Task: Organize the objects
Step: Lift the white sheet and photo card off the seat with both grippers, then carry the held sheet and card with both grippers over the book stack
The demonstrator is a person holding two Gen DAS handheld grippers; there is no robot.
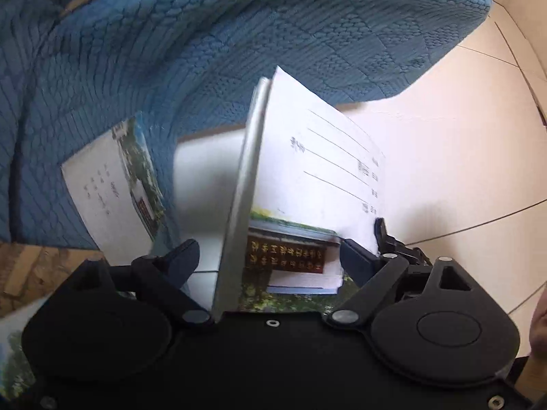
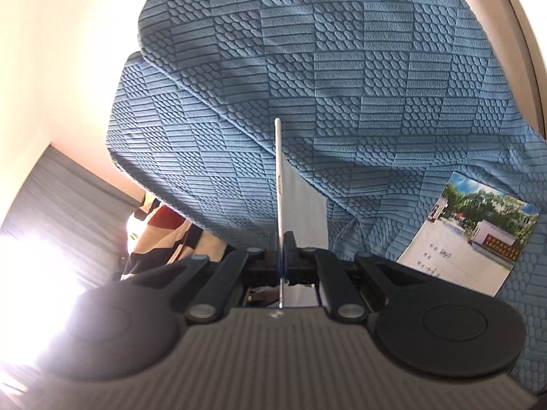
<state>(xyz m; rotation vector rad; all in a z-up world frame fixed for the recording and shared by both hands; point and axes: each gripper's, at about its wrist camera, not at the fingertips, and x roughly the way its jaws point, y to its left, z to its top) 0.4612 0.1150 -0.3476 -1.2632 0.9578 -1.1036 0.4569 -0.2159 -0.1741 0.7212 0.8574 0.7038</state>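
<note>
On blue quilted sofa cover (image 2: pixel 342 68), 1 booklet (image 2: pixel 471 229), pale tiled floor (image 1: pixel 461 153) beyond

Gold characters on notebook (image 1: pixel 294 256) cover's dark sign, blurred, none legible

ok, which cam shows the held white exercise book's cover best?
Left wrist. The upright white exercise book with the building photo shows its ruled cover face between the open left gripper fingers. In the right wrist view it appears edge-on, a thin line clamped by the right gripper.
</note>
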